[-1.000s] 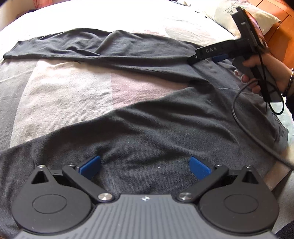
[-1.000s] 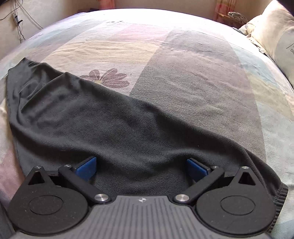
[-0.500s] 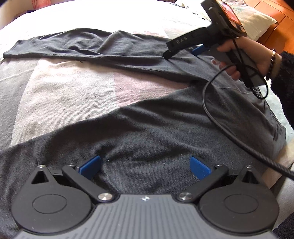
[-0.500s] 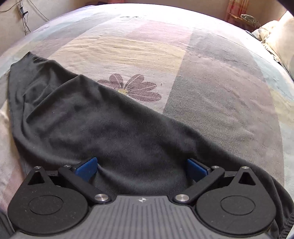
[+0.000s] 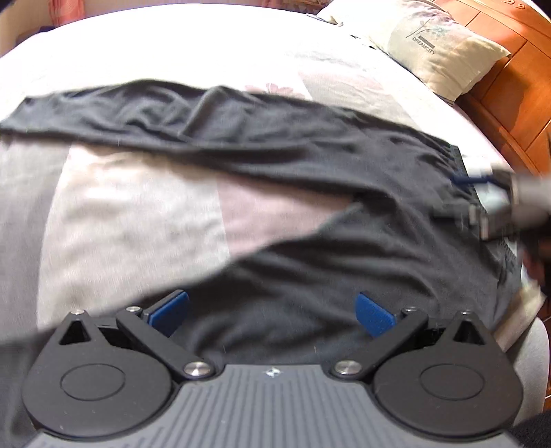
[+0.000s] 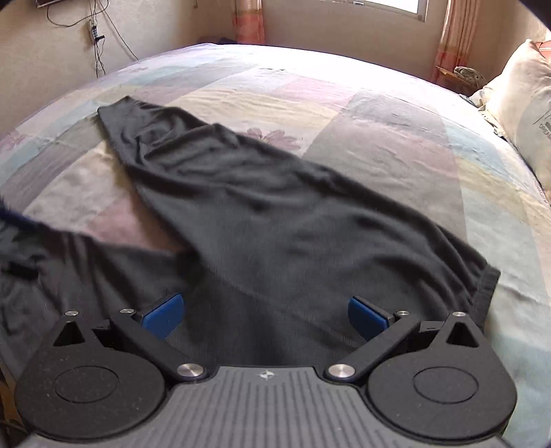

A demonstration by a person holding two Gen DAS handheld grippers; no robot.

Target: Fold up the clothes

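Both your tongs, left (image 5: 272, 312) and right (image 6: 265, 317), gape apart, empty, over black trousers (image 6: 275, 220). Grab single layer only, legs (image 5: 144, 117) splay, fold skews on bed (image 6: 378, 113).

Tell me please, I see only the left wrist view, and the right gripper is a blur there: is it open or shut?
Observer: Open. In the right wrist view the right gripper has its blue pads wide apart, with nothing between them.
Operator: Does the far leg reach the edge of the bed?
Observer: No. The cuff of the black trousers stops short, and bare bed shows beyond it.
Operator: What stands behind the bed?
Observer: A wall with a bright window and striped curtains.
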